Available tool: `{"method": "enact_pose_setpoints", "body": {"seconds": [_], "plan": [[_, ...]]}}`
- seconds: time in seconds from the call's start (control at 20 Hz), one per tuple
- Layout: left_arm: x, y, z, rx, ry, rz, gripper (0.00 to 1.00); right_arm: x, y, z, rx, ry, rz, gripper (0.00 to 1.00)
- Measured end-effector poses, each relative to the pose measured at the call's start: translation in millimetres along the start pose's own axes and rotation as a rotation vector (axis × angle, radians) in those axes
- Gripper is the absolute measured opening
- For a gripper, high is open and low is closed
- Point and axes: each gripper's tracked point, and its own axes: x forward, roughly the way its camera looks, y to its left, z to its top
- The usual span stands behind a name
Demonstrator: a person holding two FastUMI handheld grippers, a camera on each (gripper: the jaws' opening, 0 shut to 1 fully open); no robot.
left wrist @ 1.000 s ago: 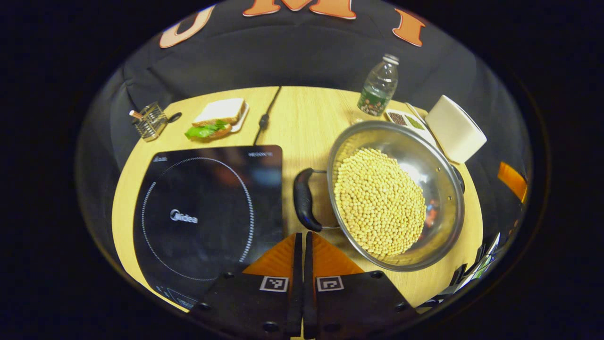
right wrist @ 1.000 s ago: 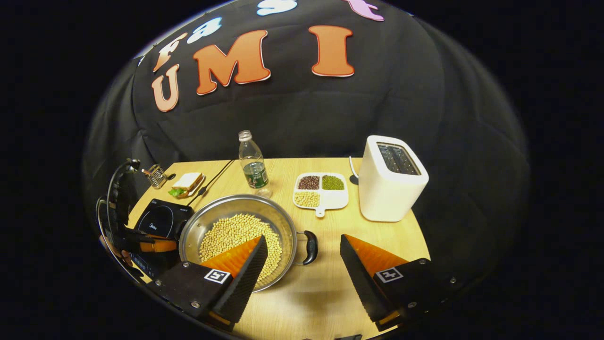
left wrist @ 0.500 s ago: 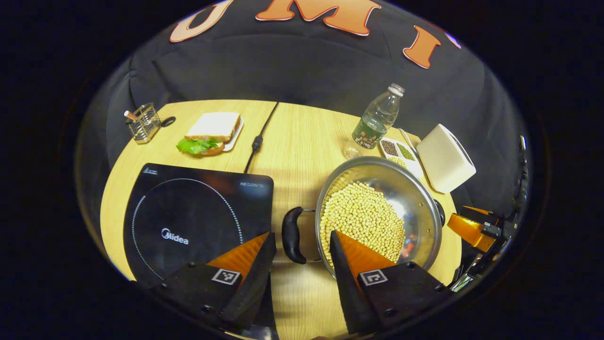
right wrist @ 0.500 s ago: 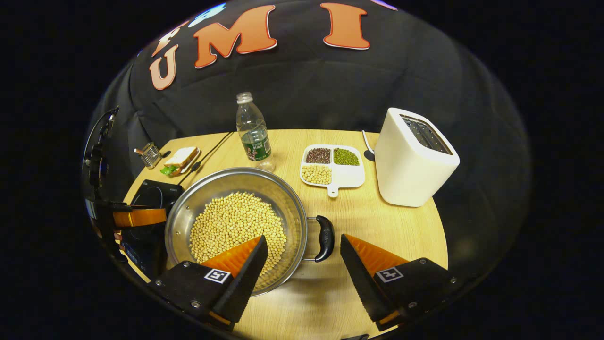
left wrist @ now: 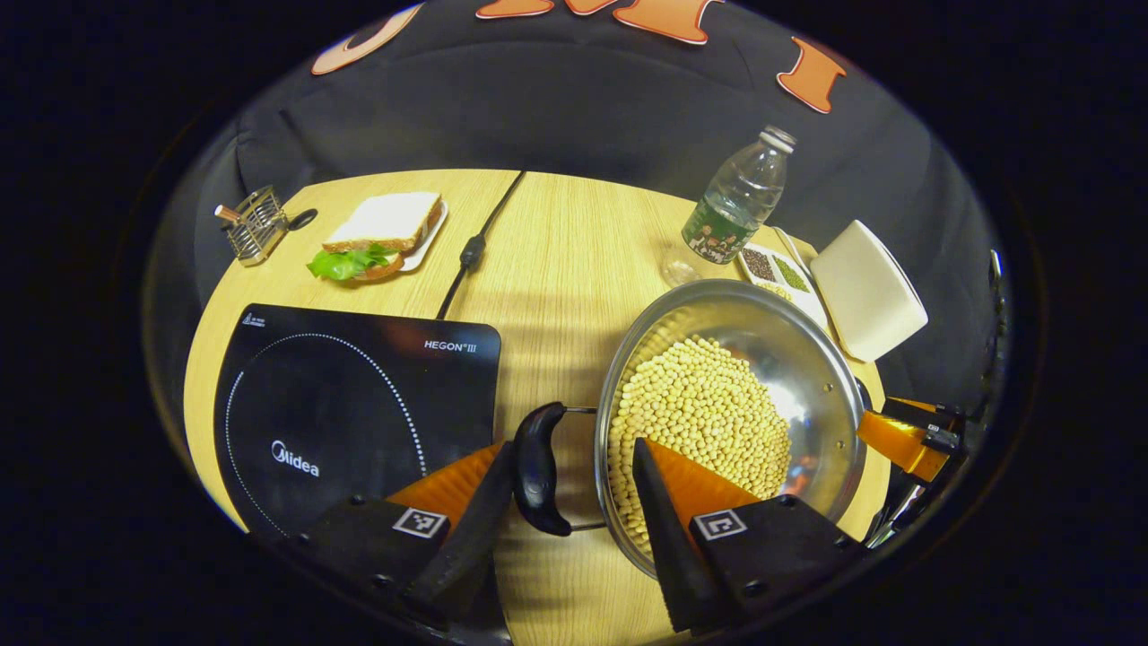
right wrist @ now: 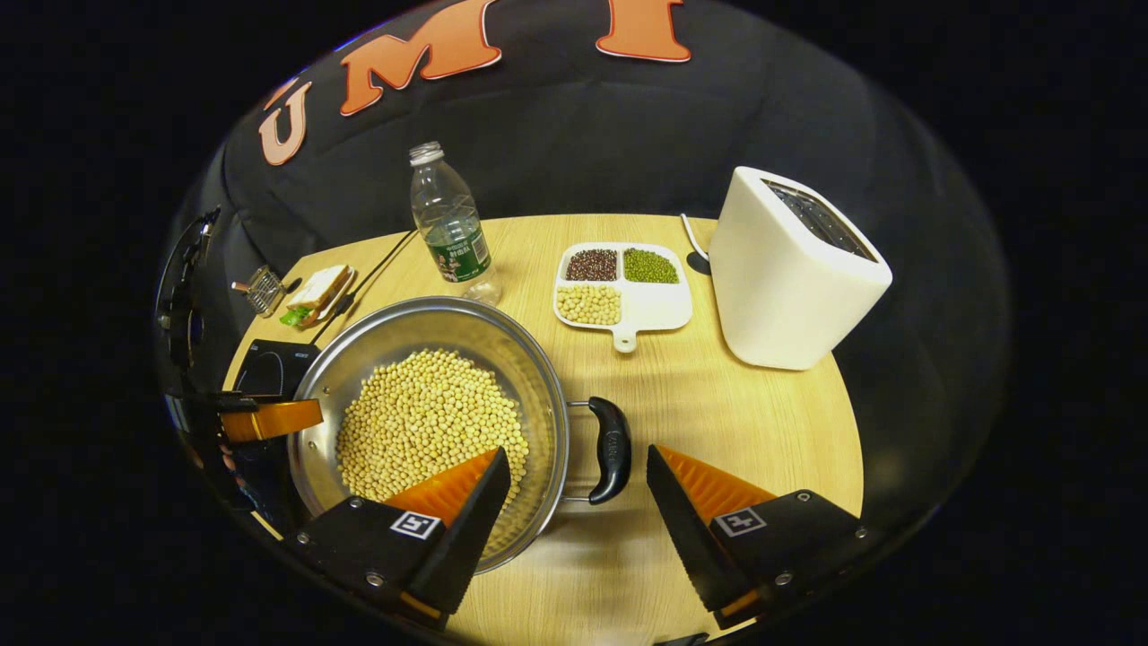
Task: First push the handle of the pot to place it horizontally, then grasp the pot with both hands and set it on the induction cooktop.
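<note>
A steel pot [left wrist: 807, 359] full of soybeans stands on the wooden table, right of the black induction cooktop [left wrist: 350, 404]. Its two black handles point left and right. My left gripper [left wrist: 572, 444] is open, and the pot's left handle [left wrist: 538, 467] lies between its fingers, close to the left finger. In the right gripper view, my right gripper [right wrist: 576, 450] is open with the pot's right handle [right wrist: 610, 449] between its fingers, touching neither. There the pot [right wrist: 404, 332] hides most of the cooktop [right wrist: 269, 368]. Each gripper appears past the pot in the other view: the right gripper [left wrist: 906, 440], the left gripper [right wrist: 260, 419].
A water bottle [right wrist: 448, 224] and a divided dish of beans [right wrist: 628, 287] stand behind the pot, and a white toaster [right wrist: 789, 269] sits at the back right. A sandwich on a plate [left wrist: 381, 238], a wire holder [left wrist: 253, 224] and the cooktop's cable [left wrist: 471, 256] lie at the back left.
My left gripper went from shut to open, then moved forward until the pot's left handle lay between its fingers. My right gripper moved closer to the right handle. The pot stayed put.
</note>
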Motion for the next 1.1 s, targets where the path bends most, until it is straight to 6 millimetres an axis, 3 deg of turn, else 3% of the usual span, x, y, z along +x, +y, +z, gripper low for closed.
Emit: {"method": "enact_pose_setpoints", "body": {"seconds": [0.35, 0.55, 0.6, 0.65, 0.7, 0.9, 1.05, 1.1], "plan": [[8, 4, 6, 0.027, -0.027, 0.025, 0.74, 19, 4, -8, -0.009, 0.049, -0.013, 0.90], [17, -2, 4, 0.046, -0.019, 0.028, 0.73, 27, -4, -14, -0.031, 0.071, -0.048, 0.89], [19, -4, 1, 0.064, -0.008, 0.035, 0.78, 29, -9, -15, -0.048, 0.075, -0.070, 0.86], [22, -4, 0, 0.085, 0.002, 0.039, 0.74, 30, -13, -18, -0.067, 0.083, -0.081, 0.82], [21, -2, 0, 0.100, 0.009, 0.061, 0.74, 31, -14, -17, -0.071, 0.079, -0.087, 0.69], [26, -2, 4, 0.063, -0.024, 0.034, 0.71, 32, -18, -17, -0.055, 0.094, -0.084, 0.72], [24, -2, 5, 0.049, -0.038, 0.038, 0.67, 31, -17, -19, -0.013, 0.113, -0.096, 0.67], [22, -1, 2, 0.062, -0.029, 0.051, 0.64, 27, -16, -20, -0.005, 0.120, -0.105, 0.60]]}}
